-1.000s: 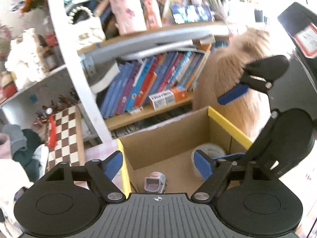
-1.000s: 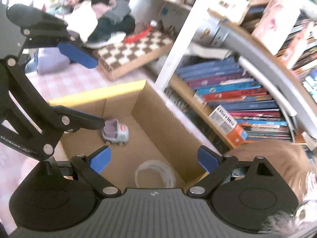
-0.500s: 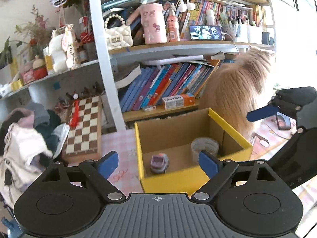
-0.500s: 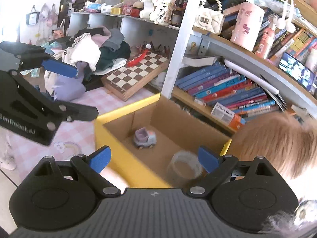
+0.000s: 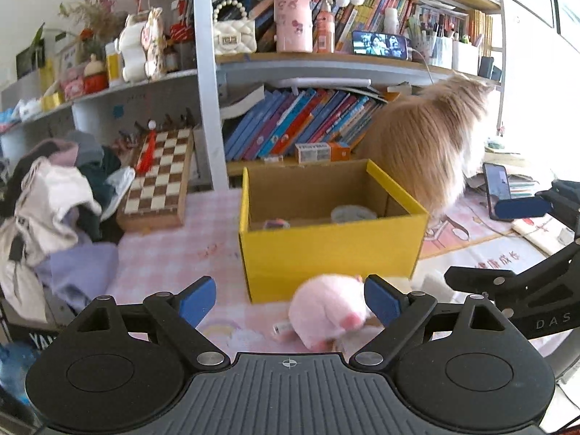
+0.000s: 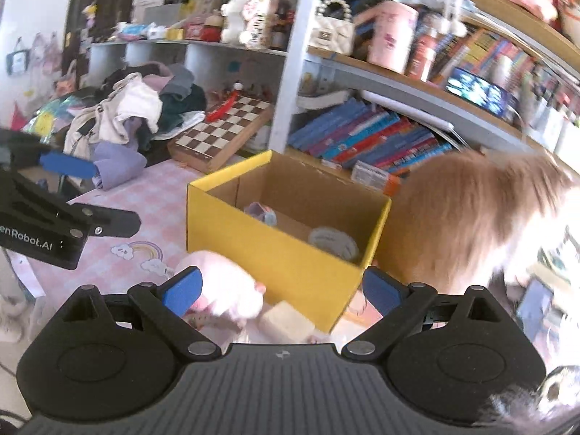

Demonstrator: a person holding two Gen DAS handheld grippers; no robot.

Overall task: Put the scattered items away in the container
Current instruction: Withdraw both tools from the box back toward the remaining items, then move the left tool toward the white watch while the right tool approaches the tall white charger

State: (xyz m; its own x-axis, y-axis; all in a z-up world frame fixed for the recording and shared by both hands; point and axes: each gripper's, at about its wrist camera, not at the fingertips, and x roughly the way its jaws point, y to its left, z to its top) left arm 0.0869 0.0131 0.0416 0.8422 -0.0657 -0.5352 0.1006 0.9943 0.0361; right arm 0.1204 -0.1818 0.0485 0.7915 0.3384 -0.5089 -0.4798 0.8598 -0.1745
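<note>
A yellow cardboard box [image 5: 333, 253] stands open on the pink checked mat, with a small toy car [image 6: 261, 212] and a roll of tape [image 6: 333, 244] inside. In front of it lie a pink plush toy [image 5: 328, 313] and a pale cream block [image 6: 286, 322]. My left gripper [image 5: 290, 301] is open, low and short of the box, with the plush just inside its right finger and not pressed. My right gripper [image 6: 281, 290] is open too, with the plush [image 6: 224, 290] by its left finger. Each gripper shows at the edge of the other's view.
A fluffy tan cat [image 5: 431, 145] stands against the box's right side. A chessboard [image 5: 159, 181] and a heap of clothes [image 5: 54, 199] lie to the left. Behind is a packed bookshelf [image 5: 301, 123]. A phone [image 5: 496, 190] stands at the right.
Both grippers have drawn back from above the box, which now sits farther off. The pink plush and the cream block have come into view in front of it.
</note>
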